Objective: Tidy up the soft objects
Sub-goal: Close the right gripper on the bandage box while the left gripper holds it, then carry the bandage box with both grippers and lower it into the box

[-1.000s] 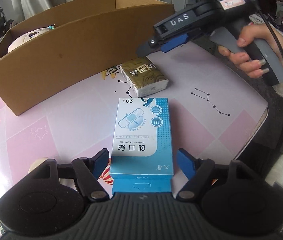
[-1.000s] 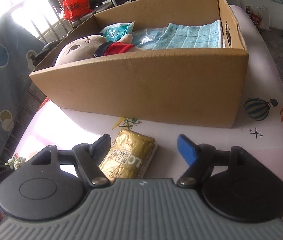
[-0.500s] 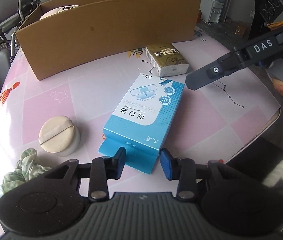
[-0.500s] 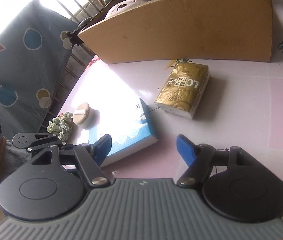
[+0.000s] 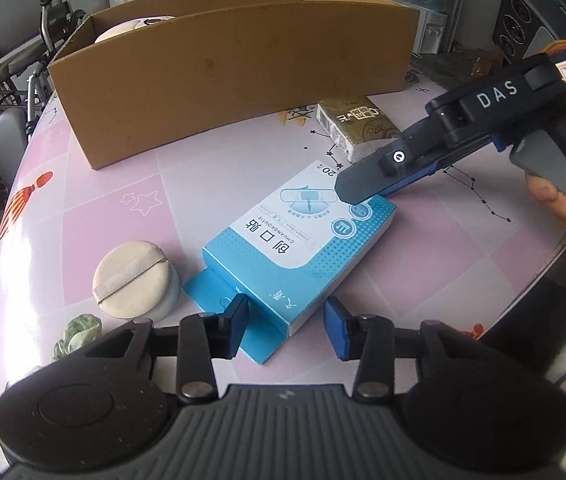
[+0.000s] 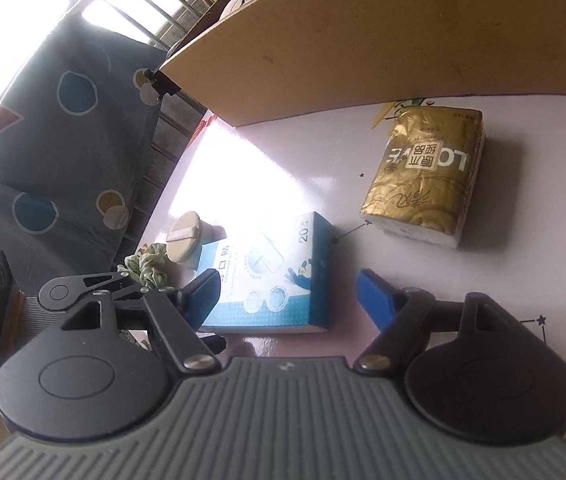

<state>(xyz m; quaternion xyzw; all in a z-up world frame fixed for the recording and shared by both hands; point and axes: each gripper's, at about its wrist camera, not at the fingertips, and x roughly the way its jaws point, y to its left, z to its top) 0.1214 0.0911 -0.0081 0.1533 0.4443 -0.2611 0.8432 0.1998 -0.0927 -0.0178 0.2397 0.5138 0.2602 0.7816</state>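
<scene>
I take the blue plaster box (image 5: 299, 248) as my landmark; it lies flat on the pink worktop (image 5: 95, 208), about in the middle. My left fingers (image 5: 286, 330) are opening at its near end: the box corner and its pulled-out flap are between them, but the pads do not press on it. My right fingers (image 6: 286, 298) stand wide apart over the far end of the box, one on each side, gripping nothing. In the left view this right tool reaches over the box's far corner.

Behind the box, the gold tissue pack (image 5: 357, 128) lies apart from it, close to the cardboard box (image 5: 227, 80). The long wall of the cardboard box closes the far side; a pale plush head (image 5: 131, 30) shows over its rim. Left of the plaster box, just beside it, sits a round powder puff (image 5: 133, 280), and near that a green scrunchie (image 5: 77, 332). Right of the plaster box the worktop is bare until its rounded edge (image 5: 539, 276).
</scene>
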